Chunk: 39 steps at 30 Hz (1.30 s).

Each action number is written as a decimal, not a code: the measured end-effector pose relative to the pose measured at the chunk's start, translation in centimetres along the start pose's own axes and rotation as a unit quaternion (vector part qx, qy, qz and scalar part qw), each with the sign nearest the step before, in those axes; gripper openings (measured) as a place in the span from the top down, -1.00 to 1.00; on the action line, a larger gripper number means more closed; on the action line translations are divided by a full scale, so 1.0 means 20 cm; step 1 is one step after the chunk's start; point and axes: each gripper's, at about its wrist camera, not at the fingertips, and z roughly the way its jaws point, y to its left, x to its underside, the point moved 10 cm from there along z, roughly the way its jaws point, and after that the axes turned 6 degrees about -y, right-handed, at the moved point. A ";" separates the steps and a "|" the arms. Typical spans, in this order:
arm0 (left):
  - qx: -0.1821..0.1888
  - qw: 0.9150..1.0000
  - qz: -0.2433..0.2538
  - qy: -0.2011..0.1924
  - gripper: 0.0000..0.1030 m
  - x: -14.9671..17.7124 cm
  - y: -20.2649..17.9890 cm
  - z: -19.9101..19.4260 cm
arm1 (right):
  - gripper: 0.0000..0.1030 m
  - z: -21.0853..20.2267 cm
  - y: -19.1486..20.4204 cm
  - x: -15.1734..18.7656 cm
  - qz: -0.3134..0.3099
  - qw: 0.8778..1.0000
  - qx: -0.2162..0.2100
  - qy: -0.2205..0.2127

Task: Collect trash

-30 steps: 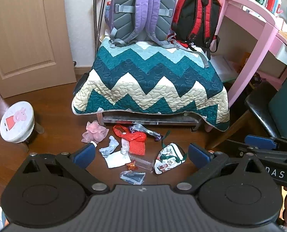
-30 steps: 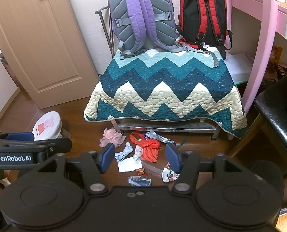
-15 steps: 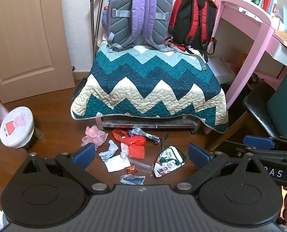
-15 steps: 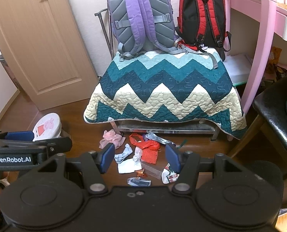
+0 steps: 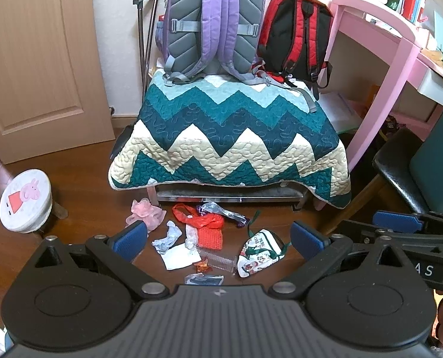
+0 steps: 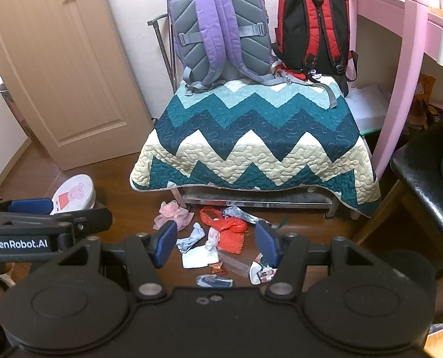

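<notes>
Litter lies on the dark wood floor in front of a quilt-covered bench: a red plastic bag (image 5: pixel 202 223) (image 6: pixel 224 226), white paper (image 5: pixel 181 257) (image 6: pixel 198 257), a crumpled pale wrapper (image 5: pixel 167 236) (image 6: pixel 190 238), a pink frilly piece (image 5: pixel 145 213) (image 6: pixel 172 212), a clear plastic strip (image 5: pixel 221 262), a blue-white packet (image 5: pixel 205 279) (image 6: pixel 215 281) and a printed white pouch (image 5: pixel 258 252) (image 6: pixel 261 271). My left gripper (image 5: pixel 218 237) hangs open above the heap, holding nothing. My right gripper (image 6: pixel 217 243) is open too, narrower, also well above the litter.
The zigzag quilt (image 5: pixel 227 140) covers a low bench carrying a purple-grey backpack (image 5: pixel 212 26) and a red-black one (image 5: pixel 296 38). A round cartoon-pig stool (image 5: pixel 24 205) stands left, a black chair (image 5: pixel 400 161) and pink desk (image 5: pixel 394 59) right, a wooden door (image 6: pixel 57 74) behind.
Both views have pulled back and risen slightly; the litter heap sits a little lower and nearer the fingertips. Neither gripper's opening has changed.
</notes>
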 end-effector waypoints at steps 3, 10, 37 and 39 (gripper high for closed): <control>0.001 1.000 0.000 -0.003 -1.00 0.00 0.00 -0.01 | -0.13 0.00 0.00 -0.01 0.000 1.000 0.000 0.000; 0.001 1.000 0.001 -0.006 -0.99 0.00 -0.01 -0.02 | -0.13 0.00 0.00 0.00 -0.001 1.000 0.000 0.000; 0.007 1.000 -0.016 -0.016 -1.00 -0.14 0.04 0.22 | -0.13 0.26 -0.10 -0.07 -0.005 1.000 -0.010 0.008; 0.005 1.000 -0.016 -0.011 -1.00 -0.14 0.07 0.33 | -0.13 0.38 -0.14 -0.09 0.003 1.000 -0.008 0.012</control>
